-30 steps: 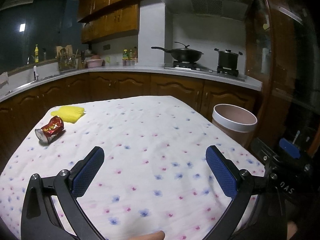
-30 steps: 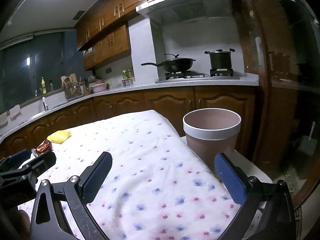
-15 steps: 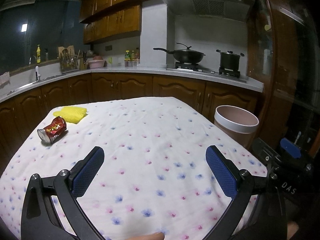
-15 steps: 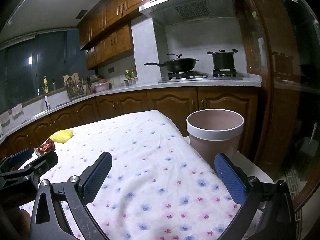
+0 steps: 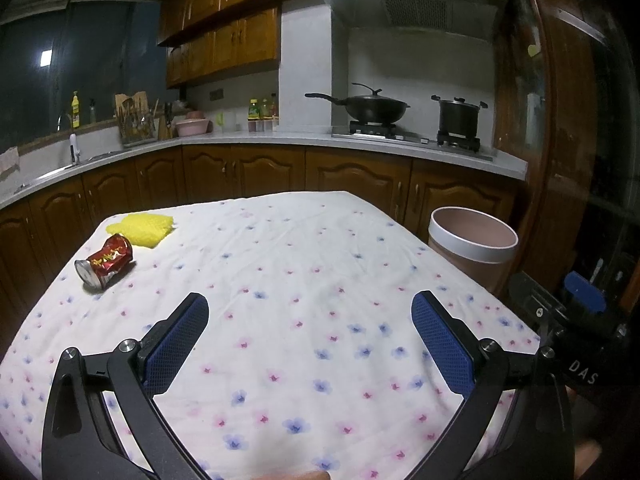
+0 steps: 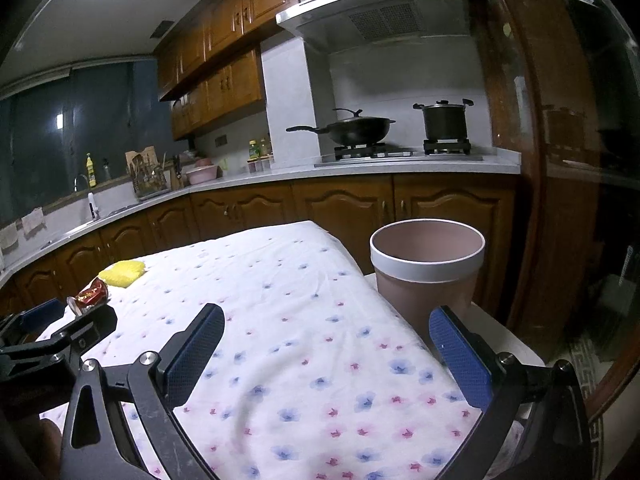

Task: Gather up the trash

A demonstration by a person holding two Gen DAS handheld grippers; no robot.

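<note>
Left tongs: spread wide, blue pads apart, nothing between them, held over the near part of the desk. Right tongs: likewise wide open and empty, over the desk's right edge, the right pad just in front of the bin.

Beneath both: white cloth with small pink and blue flowers, lightly creased, covering the whole desk top. At the far left corner: crushed red can on its side, silver end toward the camera, dented body with gold lettering too small to read. Just behind it, touching or nearly so: yellow mesh-like wad, flat on the cloth. Both well apart from either tongs. From the right wrist view, same can partly hidden behind the left tool's frame.

Off the desk's right side: round pinkish-brown bin with a white rim, upright, nothing visible inside.

Beyond: dim kitchen, brown wooden cabinets above and below a pale countertop, sink at left, black wok and lidded pot on the stove under a range hood.
</note>
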